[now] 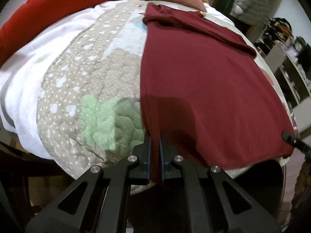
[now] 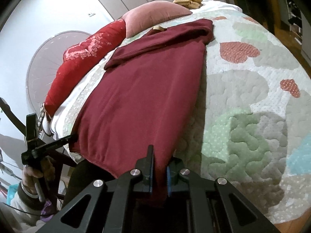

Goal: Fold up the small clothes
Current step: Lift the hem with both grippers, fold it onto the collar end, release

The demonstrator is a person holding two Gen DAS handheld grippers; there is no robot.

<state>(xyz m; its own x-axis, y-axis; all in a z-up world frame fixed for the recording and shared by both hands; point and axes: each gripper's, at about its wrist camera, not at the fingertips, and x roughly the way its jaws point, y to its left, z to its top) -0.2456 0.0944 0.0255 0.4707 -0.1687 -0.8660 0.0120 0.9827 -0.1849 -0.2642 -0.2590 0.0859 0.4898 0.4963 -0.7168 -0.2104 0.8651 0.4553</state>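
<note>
Maroon shirt (image 1: 204, 89) flat on bed quilt (image 1: 93, 89); left tongs (image 1: 154, 155) and right tongs (image 2: 159, 167) each pinch hem corners. Sleeves apparently folded; next, carry hem toward collar.

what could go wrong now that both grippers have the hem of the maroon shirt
The left hand-held gripper pinches only a thin strip of the maroon shirt, so it may slip out on lifting. The right hand-held gripper holds a thicker bunch, so the fold could go uneven. The folded sleeve could flop open.
</note>
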